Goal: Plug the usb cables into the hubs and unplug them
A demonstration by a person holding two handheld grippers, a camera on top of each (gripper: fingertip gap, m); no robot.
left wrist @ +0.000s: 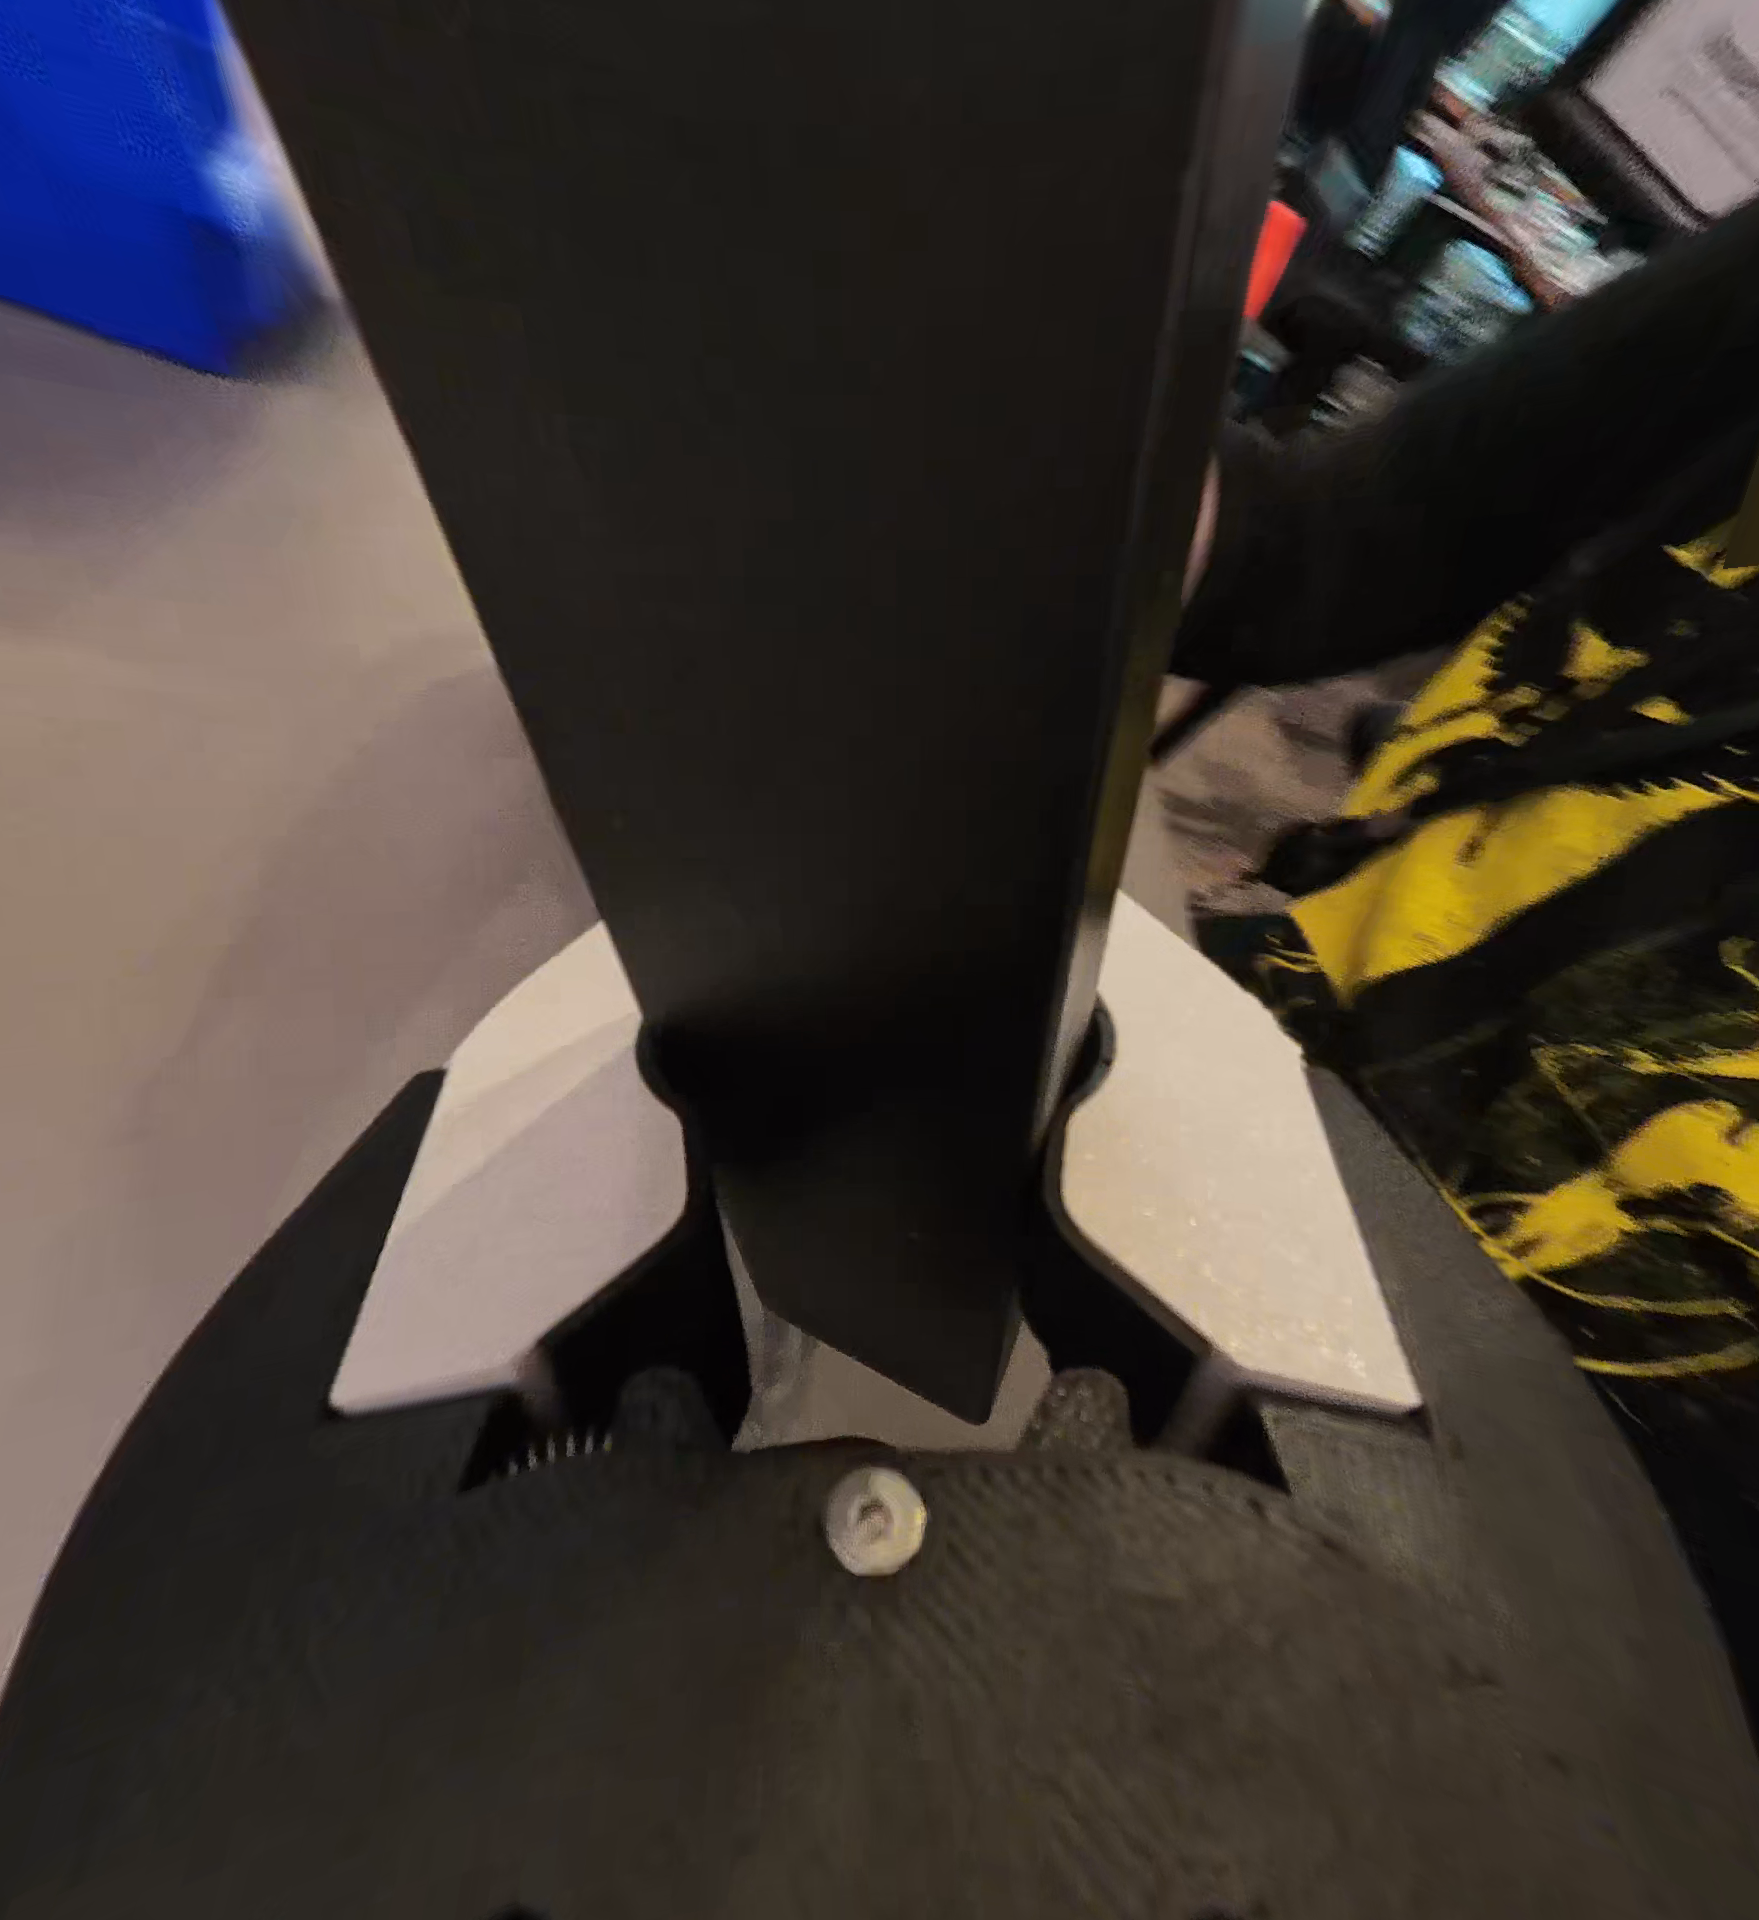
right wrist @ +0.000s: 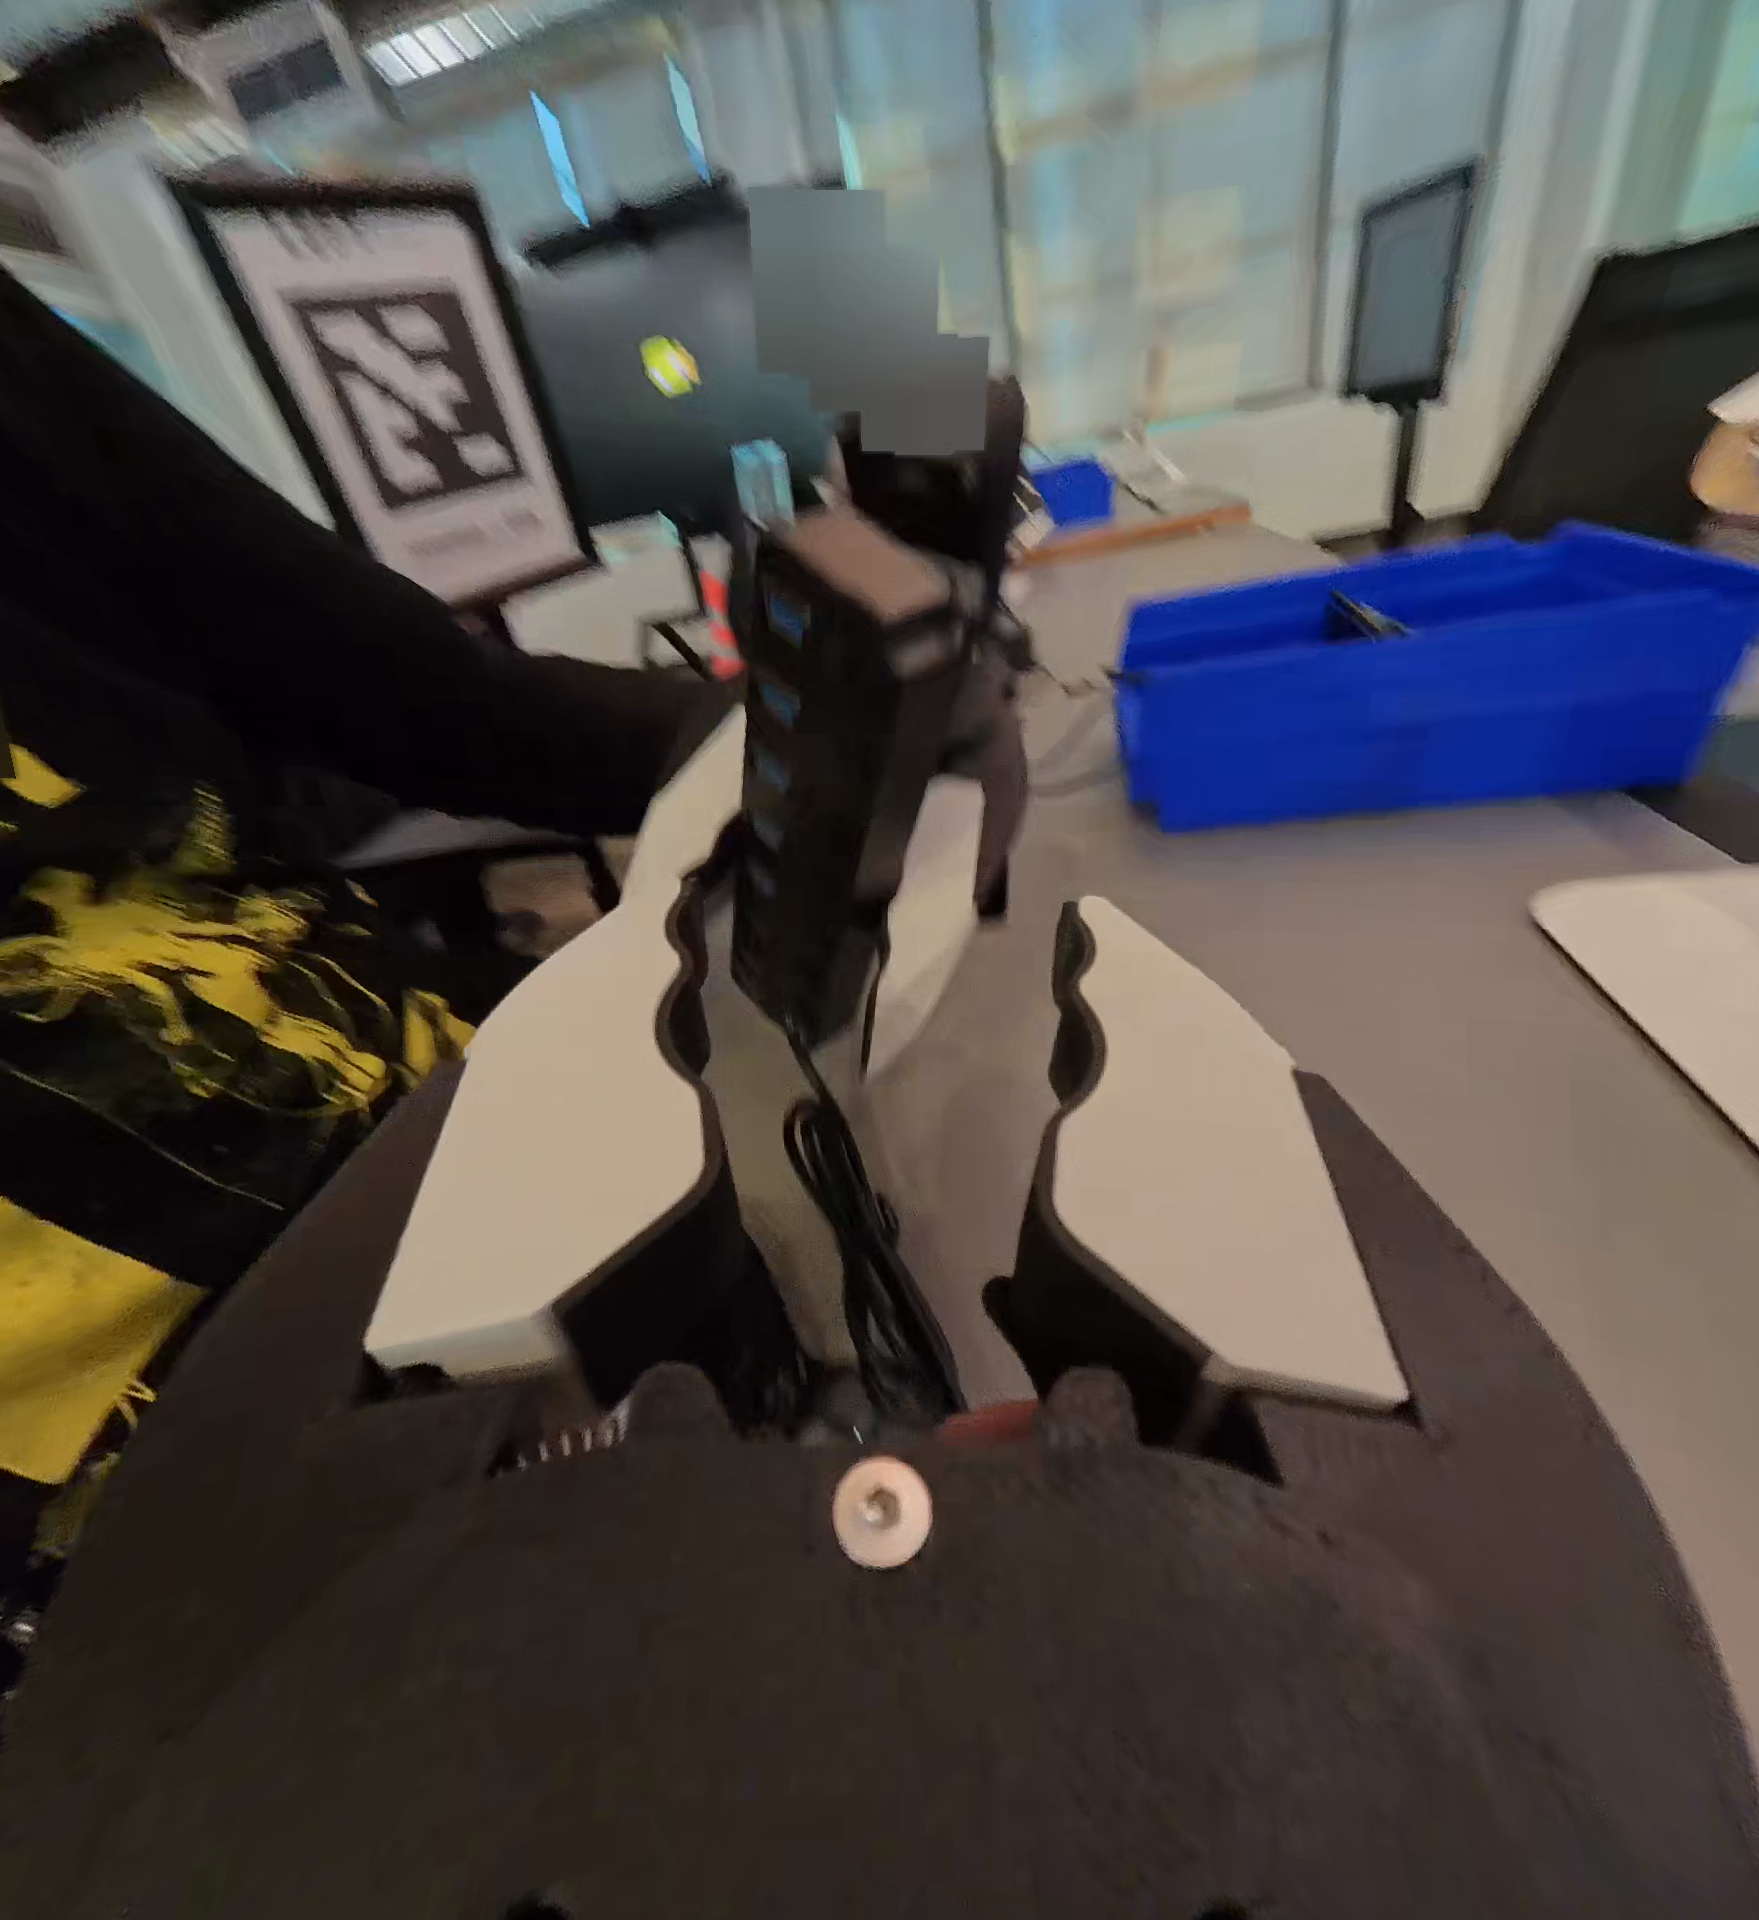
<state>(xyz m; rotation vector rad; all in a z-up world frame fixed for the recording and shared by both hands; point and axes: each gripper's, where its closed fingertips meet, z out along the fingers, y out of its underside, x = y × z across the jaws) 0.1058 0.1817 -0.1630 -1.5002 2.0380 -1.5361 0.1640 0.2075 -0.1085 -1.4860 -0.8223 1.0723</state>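
Right wrist view: left hand-held gripper (right wrist: 916, 904) clamps the long black multi-port USB hub (right wrist: 823, 748) upright above the grey surface (right wrist: 1374, 987), presumably presenting ports; right hand-held gripper (right wrist: 880, 997) gapes empty over a dangling black cable (right wrist: 854, 1195).

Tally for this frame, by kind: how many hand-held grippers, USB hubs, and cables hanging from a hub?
Hand-held grippers: 2, the left hand-held gripper and the right hand-held gripper
USB hub: 1, black, upright
Black cable hanging from it: 1, looped; the blur hides any second strand
Total: 4
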